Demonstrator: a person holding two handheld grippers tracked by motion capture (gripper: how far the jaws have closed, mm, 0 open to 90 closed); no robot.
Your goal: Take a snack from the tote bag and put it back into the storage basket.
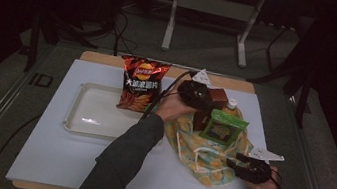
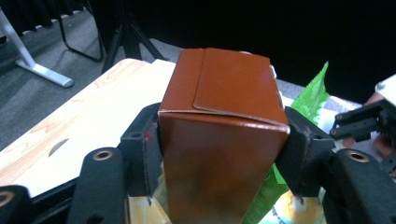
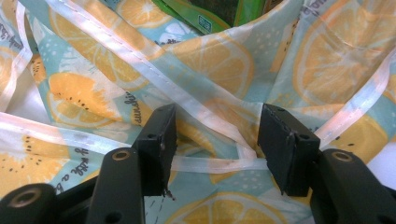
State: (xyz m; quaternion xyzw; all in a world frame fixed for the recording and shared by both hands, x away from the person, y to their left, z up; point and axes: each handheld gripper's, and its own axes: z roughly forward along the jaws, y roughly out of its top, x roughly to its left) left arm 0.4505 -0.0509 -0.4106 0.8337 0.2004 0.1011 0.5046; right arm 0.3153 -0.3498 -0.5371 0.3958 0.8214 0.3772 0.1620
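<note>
Chips first, at the left: a red bag of crisps (image 1: 141,84) stands upright at the far right corner of the white tray (image 1: 82,123), which lies toward the left edge of the table (image 1: 46,157), and neither gripper is near it. Next to the right, the left gripper (image 1: 205,97) has reached across the table's middle toward its far edge and has its jaws around a brown carton (image 1: 217,97), one pad on each side wall; in the left gripper view the carton (image 2: 223,140) stands upright between the pads with its flap on top, its long axis running up and down and crosswise to the jaws, and the pads look pressed against it. The carton rises from the far end of a lemon-print cloth bag (image 1: 209,148), beside a green packet (image 1: 223,128) and an orange-capped bottle (image 1: 231,104). So the way out for the carton is, I judge, straight up along its own axis, clear of the packet leaning just beside it. Farthest right, near the table's right front corner, the right gripper (image 1: 239,166) rests at the bag's near rim, its jaws spread wide over the fabric (image 3: 210,60) and white strap (image 3: 205,164), clamping nothing.
</note>
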